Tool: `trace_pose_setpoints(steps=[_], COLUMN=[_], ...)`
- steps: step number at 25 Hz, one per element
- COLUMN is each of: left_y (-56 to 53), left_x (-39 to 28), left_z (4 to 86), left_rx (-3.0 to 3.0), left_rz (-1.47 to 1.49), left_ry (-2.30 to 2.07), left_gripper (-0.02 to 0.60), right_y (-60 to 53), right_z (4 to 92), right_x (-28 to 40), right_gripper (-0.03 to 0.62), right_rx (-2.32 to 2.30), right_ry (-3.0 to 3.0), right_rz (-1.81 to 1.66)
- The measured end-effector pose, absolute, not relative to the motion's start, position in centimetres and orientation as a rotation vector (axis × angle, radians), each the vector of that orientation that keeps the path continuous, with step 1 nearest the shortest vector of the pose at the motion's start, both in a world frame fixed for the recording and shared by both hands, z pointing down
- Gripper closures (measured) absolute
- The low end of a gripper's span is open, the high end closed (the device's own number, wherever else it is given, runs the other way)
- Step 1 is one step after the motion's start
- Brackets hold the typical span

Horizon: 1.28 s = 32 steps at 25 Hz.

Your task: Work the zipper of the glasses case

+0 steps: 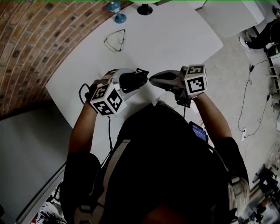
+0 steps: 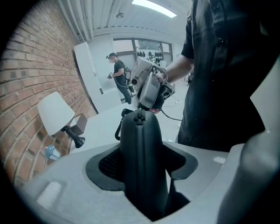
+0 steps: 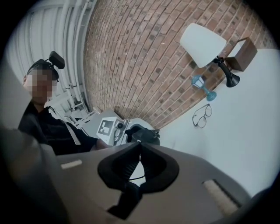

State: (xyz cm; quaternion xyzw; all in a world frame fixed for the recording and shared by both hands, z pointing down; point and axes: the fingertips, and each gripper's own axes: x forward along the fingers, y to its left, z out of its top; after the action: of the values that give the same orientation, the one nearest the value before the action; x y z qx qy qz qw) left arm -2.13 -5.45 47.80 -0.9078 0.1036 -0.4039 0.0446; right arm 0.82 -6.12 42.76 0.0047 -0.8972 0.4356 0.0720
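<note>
A black zippered glasses case (image 1: 132, 80) is clamped between the jaws of my left gripper (image 1: 134, 81), held above the near part of the white table (image 1: 175, 39). In the left gripper view the case (image 2: 142, 148) stands upright between the pads, its zipper pull (image 2: 139, 116) at the top end. My right gripper (image 1: 151, 79) points at that end with its jaws shut, tips just short of the case. In the right gripper view the tips (image 3: 140, 146) meet with nothing visible between them, and the case (image 3: 143, 134) lies beyond.
Wire-framed glasses (image 1: 116, 40) lie on the table's far left part. A lamp (image 3: 203, 39), a small blue object (image 1: 116, 11) and a brown box (image 3: 243, 53) stand at the far edge by the brick wall (image 1: 30, 39). Cables trail on the floor at right (image 1: 251, 87).
</note>
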Motion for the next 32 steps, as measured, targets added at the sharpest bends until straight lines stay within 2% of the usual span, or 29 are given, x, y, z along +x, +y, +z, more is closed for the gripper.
trace_pose_setpoints(steps=[21, 32], left_y=[-5.2, -5.9], left_x=[-0.7, -1.1], left_z=[42.9, 38.9], left_rx=[-3.012, -3.366], left_rz=[-0.81, -0.225], left_ry=[0.415, 0.528], left_gripper=[0.321, 0.321], right_y=[-6.8, -7.9], right_z=[40.5, 37.7], right_x=[2.2, 0.9], right_gripper=[0.588, 0.588], right_rx=[-0.06, -0.141], right_ry=[-2.8, -2.843], right_rz=[1.475, 1.705])
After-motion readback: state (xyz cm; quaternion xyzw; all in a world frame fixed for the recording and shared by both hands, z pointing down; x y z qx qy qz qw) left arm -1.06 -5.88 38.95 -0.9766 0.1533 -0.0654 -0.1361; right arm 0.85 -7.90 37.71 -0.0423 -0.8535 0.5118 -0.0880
